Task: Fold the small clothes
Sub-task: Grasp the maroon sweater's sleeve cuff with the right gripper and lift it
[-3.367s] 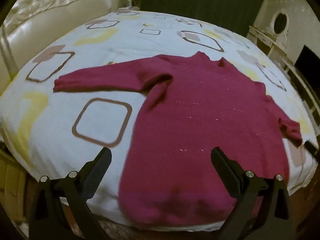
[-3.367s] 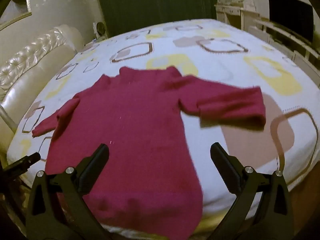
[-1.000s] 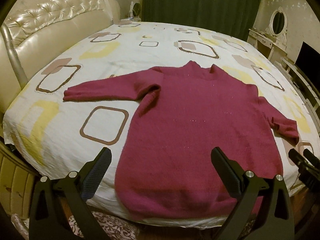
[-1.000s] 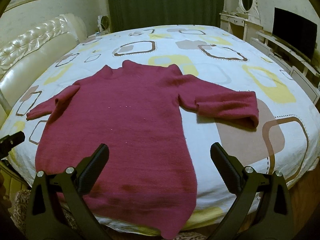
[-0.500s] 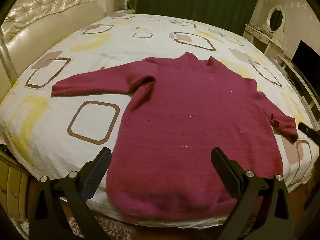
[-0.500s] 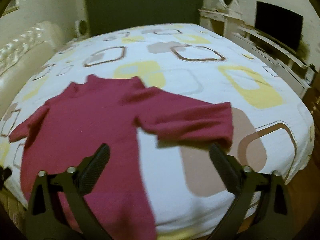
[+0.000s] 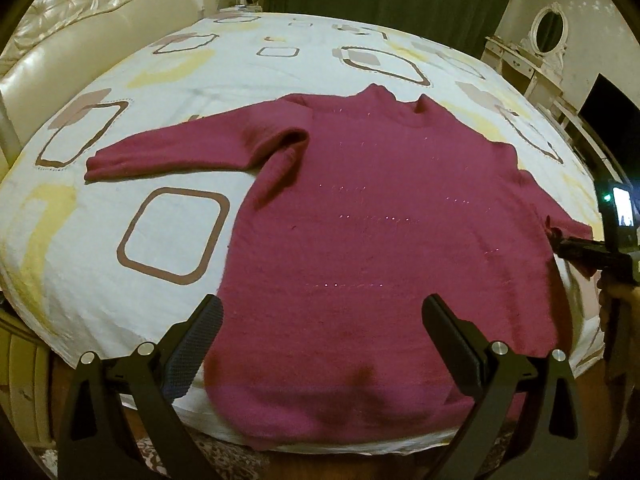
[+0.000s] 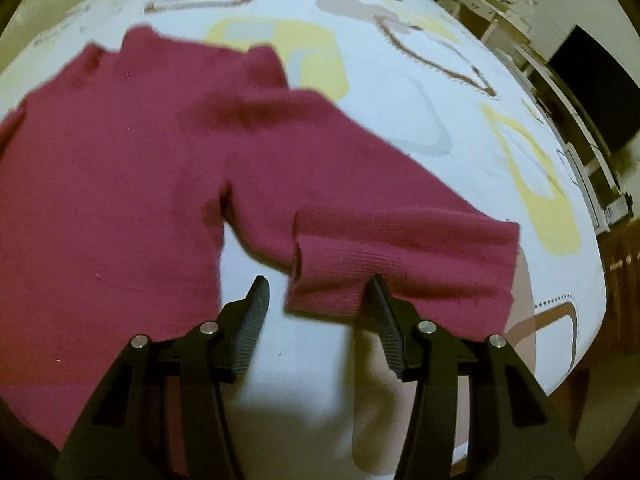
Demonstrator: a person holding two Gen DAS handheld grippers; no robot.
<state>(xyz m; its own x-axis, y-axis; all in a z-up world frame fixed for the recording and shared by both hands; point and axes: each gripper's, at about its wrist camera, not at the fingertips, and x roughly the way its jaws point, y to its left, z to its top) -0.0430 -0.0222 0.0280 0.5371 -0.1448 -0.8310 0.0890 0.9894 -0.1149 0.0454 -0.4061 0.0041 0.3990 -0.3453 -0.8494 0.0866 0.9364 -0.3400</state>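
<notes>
A dark red knitted sweater (image 7: 372,216) lies flat on the bed, neck away from me, both sleeves spread out. My left gripper (image 7: 320,320) is open and empty, hovering over the sweater's hem. My right gripper (image 8: 318,300) is open, partly narrowed, right at the cuff (image 8: 332,276) of the right sleeve (image 8: 360,200); the cuff's edge lies between the fingers, which are not closed on it. The right gripper also shows in the left wrist view (image 7: 576,252) at the sleeve end.
The bed (image 7: 120,80) has a white cover with brown and yellow squares. A padded cream headboard (image 7: 80,12) stands at the left. A dressing table with an oval mirror (image 7: 548,32) and a dark screen (image 8: 596,76) stand to the right. Green curtains hang behind.
My right gripper has dropped and moved right to the right sleeve's cuff, and its fingers have narrowed. My left gripper has stayed over the hem, still open.
</notes>
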